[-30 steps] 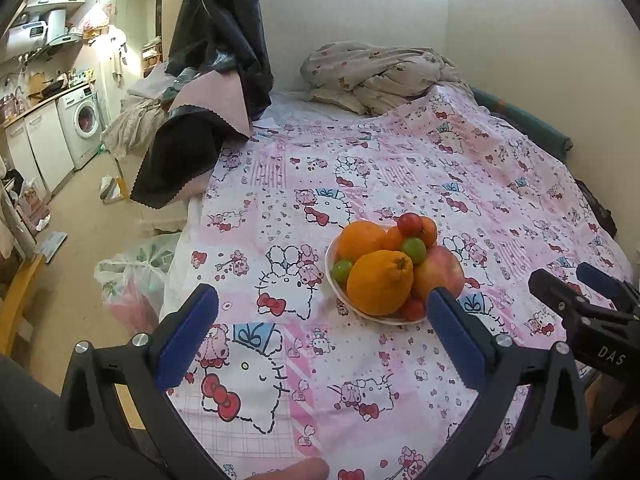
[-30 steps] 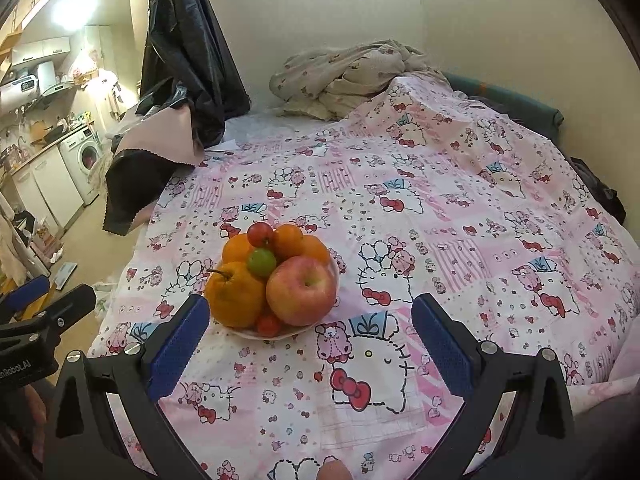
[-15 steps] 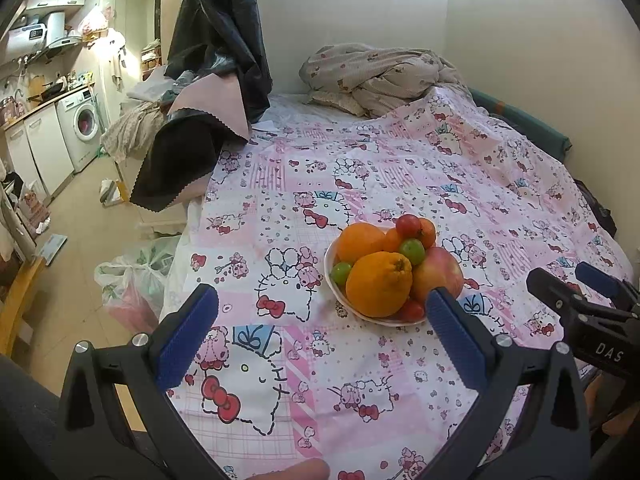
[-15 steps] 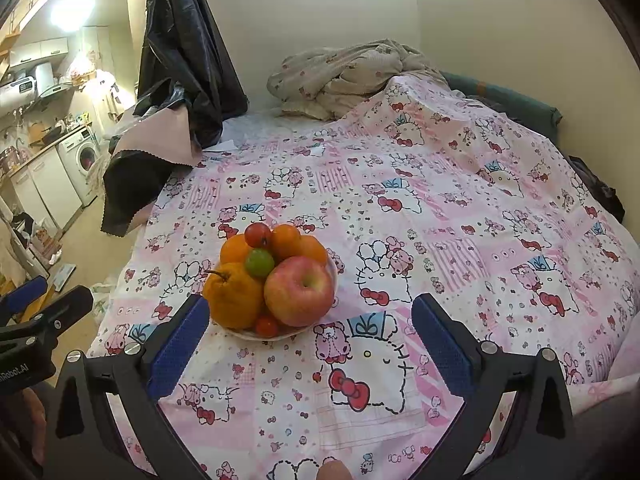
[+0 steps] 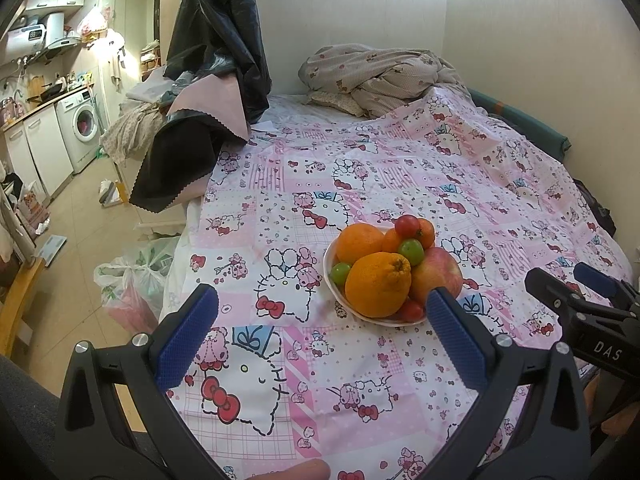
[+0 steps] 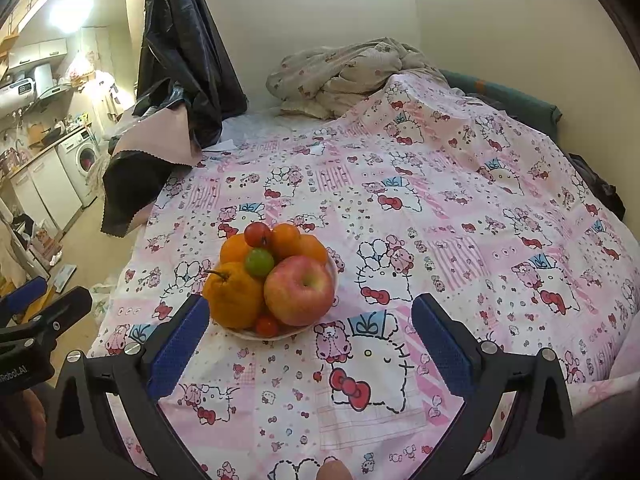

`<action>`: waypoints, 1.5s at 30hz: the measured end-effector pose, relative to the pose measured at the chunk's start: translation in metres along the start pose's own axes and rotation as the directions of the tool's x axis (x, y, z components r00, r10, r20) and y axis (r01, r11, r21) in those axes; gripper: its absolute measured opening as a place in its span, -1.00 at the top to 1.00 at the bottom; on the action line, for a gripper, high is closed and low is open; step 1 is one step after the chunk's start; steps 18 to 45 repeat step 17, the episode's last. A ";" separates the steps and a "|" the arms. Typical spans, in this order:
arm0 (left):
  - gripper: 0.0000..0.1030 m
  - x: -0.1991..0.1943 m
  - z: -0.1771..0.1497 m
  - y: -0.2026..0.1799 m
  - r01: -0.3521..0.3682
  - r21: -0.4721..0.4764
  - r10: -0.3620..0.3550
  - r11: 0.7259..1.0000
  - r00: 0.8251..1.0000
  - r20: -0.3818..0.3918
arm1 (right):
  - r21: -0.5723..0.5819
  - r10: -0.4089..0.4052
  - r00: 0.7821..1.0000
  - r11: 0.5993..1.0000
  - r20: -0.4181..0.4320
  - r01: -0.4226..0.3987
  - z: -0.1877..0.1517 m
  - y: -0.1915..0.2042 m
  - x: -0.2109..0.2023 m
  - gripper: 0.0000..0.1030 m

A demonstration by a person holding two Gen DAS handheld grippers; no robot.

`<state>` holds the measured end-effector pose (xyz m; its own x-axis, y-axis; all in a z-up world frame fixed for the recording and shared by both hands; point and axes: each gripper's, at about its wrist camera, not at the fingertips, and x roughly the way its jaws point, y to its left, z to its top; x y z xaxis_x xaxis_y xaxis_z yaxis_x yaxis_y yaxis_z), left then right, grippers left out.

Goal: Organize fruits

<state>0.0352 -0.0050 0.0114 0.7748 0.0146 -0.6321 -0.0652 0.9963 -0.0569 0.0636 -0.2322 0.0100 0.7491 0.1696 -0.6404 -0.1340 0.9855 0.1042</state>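
Since a second ago almost nothing has moved: we see the white bowl of fruit sitting a touch lower and nearer in both wrist views, and the right gripper's tips have shifted slightly at the edge of the left view. The fruit itself has not changed place.

We take the bowl as our landmark. It rests on a pink cartoon-cat bedspread. Piled in it are a large bumpy orange at the near side, a red apple touching it, smaller oranges behind, a green grape-like fruit on top, and red cherry tomatoes, one at the peak and one at the near rim.

Our left gripper hovers just short of the bowl, its blue-padded fingers spread wide and holding nothing; the bowl appears near the right finger. Our right gripper hangs likewise, fingers wide apart and empty, with the bowl near its left finger.

Far behind the bowl lies a crumpled beige blanket. Behind it to the left a black plastic sheet hangs, and farther left stands a washing machine.
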 end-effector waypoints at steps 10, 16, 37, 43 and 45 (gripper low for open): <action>-0.99 0.000 0.000 0.000 0.002 0.001 -0.002 1.000 1.000 -0.002 | 0.000 0.000 1.000 1.000 -0.002 0.000 -0.001 0.001 0.001 -1.00; -0.99 0.000 0.000 0.000 0.004 0.004 -0.004 1.000 1.000 -0.007 | -0.001 0.001 1.000 1.000 -0.003 -0.001 -0.001 0.001 0.001 -1.00; -0.99 0.000 0.000 0.001 0.005 0.001 -0.005 1.000 1.000 -0.010 | 0.000 0.003 1.000 1.000 -0.001 -0.003 -0.001 0.001 0.000 -1.00; -0.99 0.000 0.000 0.001 0.005 0.001 -0.005 1.000 1.000 -0.010 | 0.000 0.003 1.000 1.000 -0.001 -0.003 -0.001 0.001 0.000 -1.00; -0.99 0.000 0.000 0.001 0.005 0.001 -0.005 1.000 1.000 -0.010 | 0.000 0.003 1.000 1.000 -0.001 -0.003 -0.001 0.001 0.000 -1.00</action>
